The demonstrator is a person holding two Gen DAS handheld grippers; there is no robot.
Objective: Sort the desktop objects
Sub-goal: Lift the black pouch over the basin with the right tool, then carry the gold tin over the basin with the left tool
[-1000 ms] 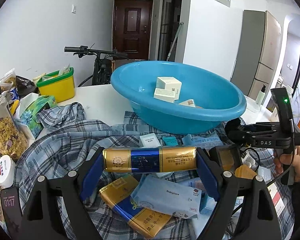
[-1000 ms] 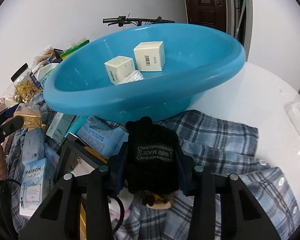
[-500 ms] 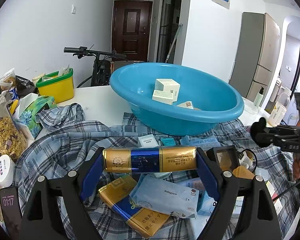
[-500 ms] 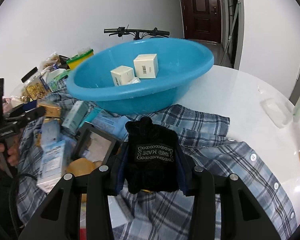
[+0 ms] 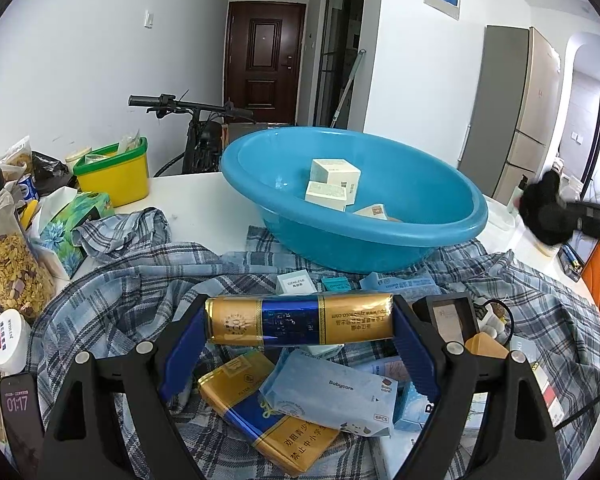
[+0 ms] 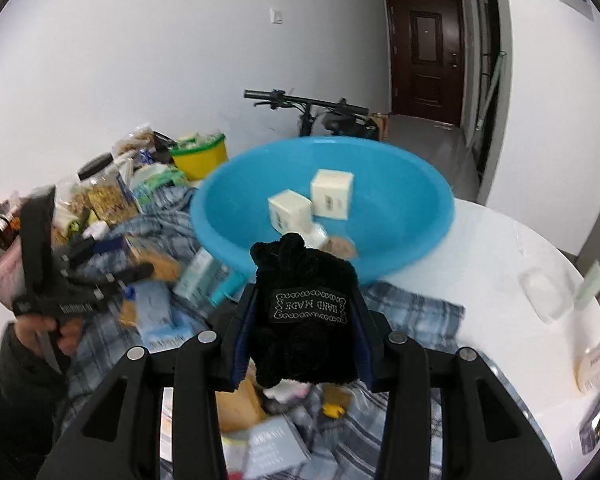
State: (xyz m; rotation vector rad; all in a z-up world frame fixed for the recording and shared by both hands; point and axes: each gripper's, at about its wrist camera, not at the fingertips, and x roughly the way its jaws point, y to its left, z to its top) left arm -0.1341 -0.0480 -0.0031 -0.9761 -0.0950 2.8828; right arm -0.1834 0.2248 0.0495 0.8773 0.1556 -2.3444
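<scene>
My left gripper (image 5: pixel 298 326) is shut on a gold and blue carton (image 5: pixel 299 320), held crosswise above the plaid shirt (image 5: pixel 112 292). A black knitted pouch (image 6: pixel 304 316) with a "HAND MADE" label sits between the pads of my right gripper (image 6: pixel 302 320), which is shut on it; the same pouch (image 5: pixel 546 216) shows blurred at the right edge of the left wrist view. Beyond both stands the blue basin (image 5: pixel 356 208) (image 6: pixel 320 200) holding white boxes (image 5: pixel 334 184) (image 6: pixel 332 194). My left gripper (image 6: pixel 100 280) also appears, blurred, at the left of the right wrist view.
Boxes, tissue packs and a second gold carton (image 5: pixel 268 404) lie on the shirt. A yellow and green tub (image 5: pixel 114 174), a cereal bag (image 5: pixel 10 264) and a phone (image 5: pixel 18 408) crowd the left. A bicycle (image 5: pixel 196 128) stands behind the white table (image 6: pixel 512 264).
My right gripper has risen with the pouch and pulled back from the basin, which now looks smaller and farther. The left gripper has stayed put with its carton.
</scene>
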